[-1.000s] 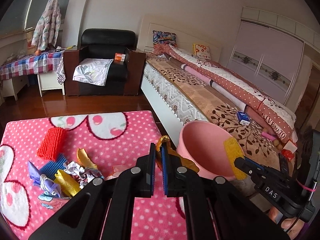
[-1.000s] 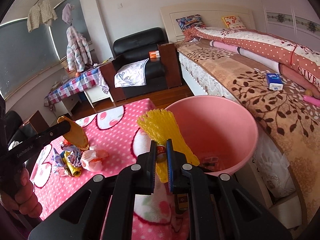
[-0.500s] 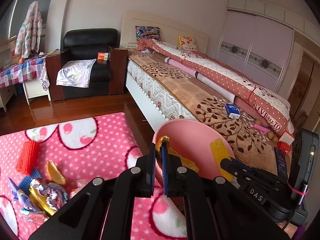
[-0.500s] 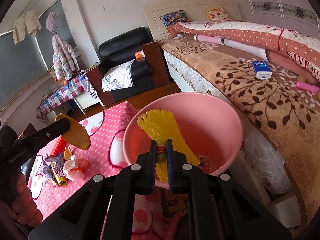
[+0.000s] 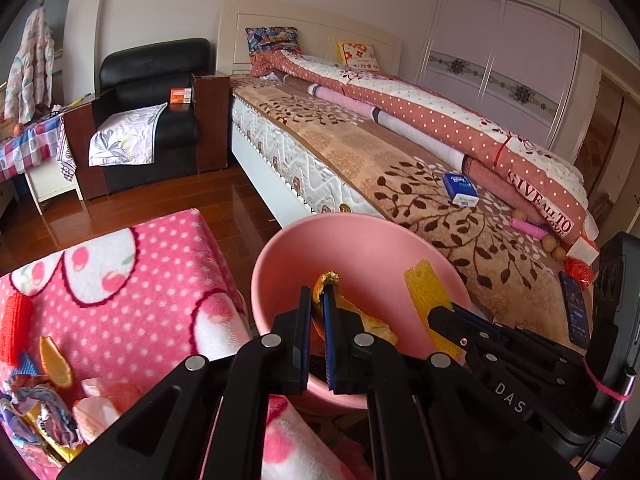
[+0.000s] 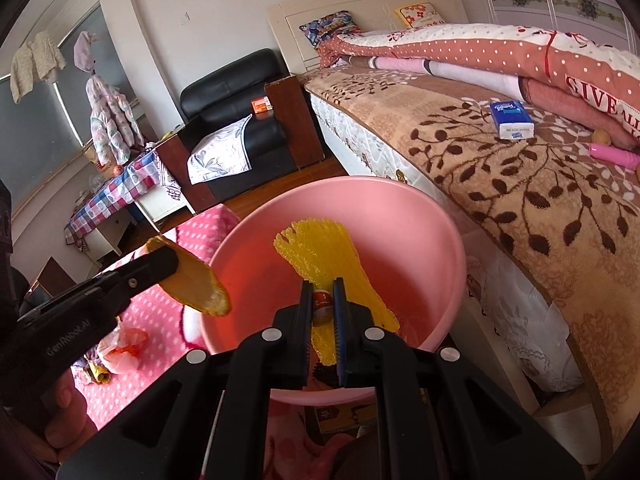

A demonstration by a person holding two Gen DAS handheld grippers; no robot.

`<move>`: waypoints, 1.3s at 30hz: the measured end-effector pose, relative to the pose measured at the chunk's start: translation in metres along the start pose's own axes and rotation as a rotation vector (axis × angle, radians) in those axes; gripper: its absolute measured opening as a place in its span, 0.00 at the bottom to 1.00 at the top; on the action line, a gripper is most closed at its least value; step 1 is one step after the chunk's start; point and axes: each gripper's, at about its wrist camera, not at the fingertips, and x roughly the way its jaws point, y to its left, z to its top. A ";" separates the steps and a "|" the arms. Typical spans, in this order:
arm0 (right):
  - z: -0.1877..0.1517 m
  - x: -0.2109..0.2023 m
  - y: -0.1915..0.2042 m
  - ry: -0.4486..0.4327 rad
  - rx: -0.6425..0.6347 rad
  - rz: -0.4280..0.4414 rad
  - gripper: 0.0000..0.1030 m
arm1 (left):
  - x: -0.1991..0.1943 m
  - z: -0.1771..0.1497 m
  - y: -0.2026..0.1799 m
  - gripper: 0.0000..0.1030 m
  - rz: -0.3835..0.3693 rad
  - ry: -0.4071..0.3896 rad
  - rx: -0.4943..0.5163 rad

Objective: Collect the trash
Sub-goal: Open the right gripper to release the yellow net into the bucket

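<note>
The left gripper (image 5: 316, 312) pinches an orange peel (image 6: 196, 286) over the pink basin (image 6: 400, 216); the right gripper (image 6: 322, 300) pinches yellow foam netting (image 6: 320, 252) inside it. More trash (image 5: 44, 404) lies left on the pink blanket (image 5: 160, 264); the bed (image 5: 400, 168) stands beyond.

Both wrist views looked close over pink basin (image 5: 280, 256) (image 6: 400, 208) toward bed (image 5: 400, 168) (image 6: 520, 168); each showed other tool.

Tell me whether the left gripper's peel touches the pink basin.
Apart. The right wrist view shows the peel in the left gripper hanging above the basin rim, without contact.
</note>
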 end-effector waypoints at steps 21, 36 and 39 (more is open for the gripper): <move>0.003 0.020 -0.014 0.033 0.020 -0.023 0.10 | 0.047 0.000 -0.008 0.09 0.026 0.083 0.010; 0.006 0.012 -0.016 0.019 0.031 -0.024 0.29 | 0.031 0.003 -0.012 0.42 0.016 0.050 0.003; 0.005 0.007 -0.014 0.012 0.030 -0.023 0.29 | 0.023 0.004 -0.014 0.42 0.012 0.039 0.001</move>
